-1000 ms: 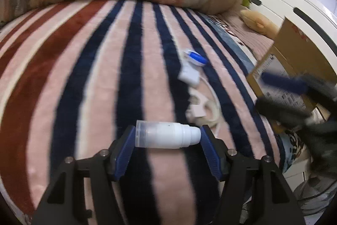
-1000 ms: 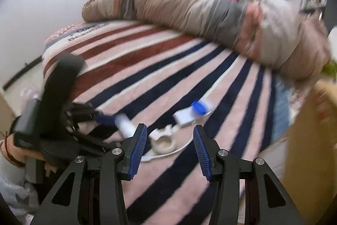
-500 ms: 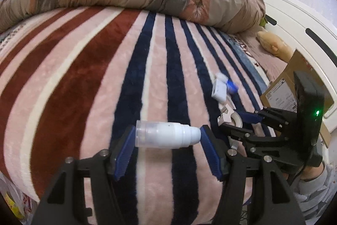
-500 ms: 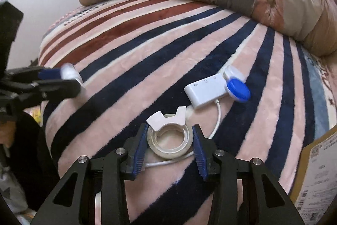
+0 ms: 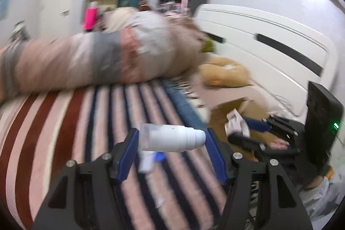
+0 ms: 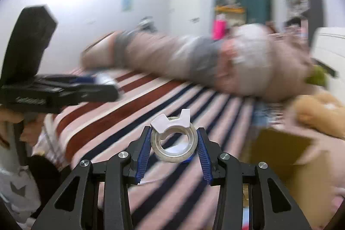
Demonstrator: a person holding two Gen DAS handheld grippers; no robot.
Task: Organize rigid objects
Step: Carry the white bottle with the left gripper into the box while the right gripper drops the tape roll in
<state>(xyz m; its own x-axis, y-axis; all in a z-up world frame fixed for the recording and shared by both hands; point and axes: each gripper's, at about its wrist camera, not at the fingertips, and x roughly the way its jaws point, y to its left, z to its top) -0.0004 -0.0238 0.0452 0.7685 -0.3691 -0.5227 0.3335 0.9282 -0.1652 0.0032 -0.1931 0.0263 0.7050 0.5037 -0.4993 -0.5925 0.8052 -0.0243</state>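
Observation:
My left gripper (image 5: pixel 171 139) is shut on a white pump bottle (image 5: pixel 170 137) with a clear cap, held crosswise above the striped blanket (image 5: pixel 64 143). My right gripper (image 6: pixel 173 143) is shut on a roll of clear tape (image 6: pixel 173 141) in a white dispenser, lifted above the bed. In the left wrist view the right gripper (image 5: pixel 248 133) shows at the right with the tape, over an open cardboard box (image 5: pixel 232 109). A white adapter with a blue cap (image 5: pixel 148 160) lies on the blanket below the bottle.
A rolled beige and grey duvet (image 5: pixel 97 61) lies across the far side of the bed. A tan plush toy (image 5: pixel 224 74) sits by the white headboard (image 5: pixel 269 46). The cardboard box (image 6: pixel 286 165) shows at the right in the right wrist view. Both views are motion-blurred.
My right gripper closed on the tape roll and lifted it off the blanket toward the box. My left gripper rose and turned right with the bottle still held.

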